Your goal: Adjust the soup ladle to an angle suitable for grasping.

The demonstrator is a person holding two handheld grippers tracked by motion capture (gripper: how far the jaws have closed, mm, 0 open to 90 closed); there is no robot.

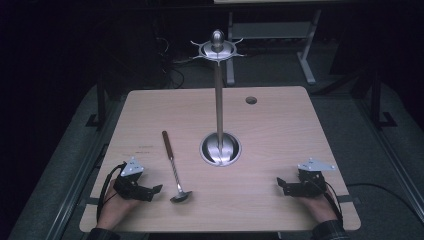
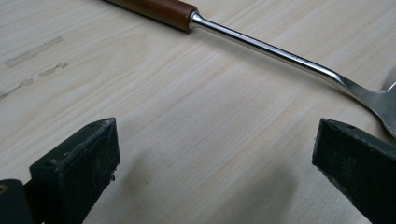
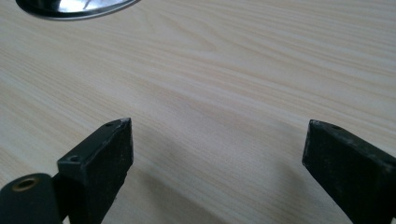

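A metal ladle [image 1: 173, 164] with a brown wooden handle lies flat on the wooden table [image 1: 280, 125], left of centre, its bowl toward the front edge. In the left gripper view the ladle [image 2: 261, 46] runs across the top, handle at upper left. A tall metal stand [image 1: 219, 95] with hooks around its top rises from a round base in the middle. My left gripper [image 1: 154, 191] rests open at the front left, just left of the ladle's bowl. My right gripper [image 1: 281, 185] rests open at the front right, holding nothing. The stand's base [image 3: 74, 7] shows at the upper left of the right gripper view.
A round cable hole [image 1: 251, 100] sits near the table's back right. Beyond the back edge stand metal frame legs [image 1: 306, 60] on a dark floor. Bare tabletop lies between the two grippers.
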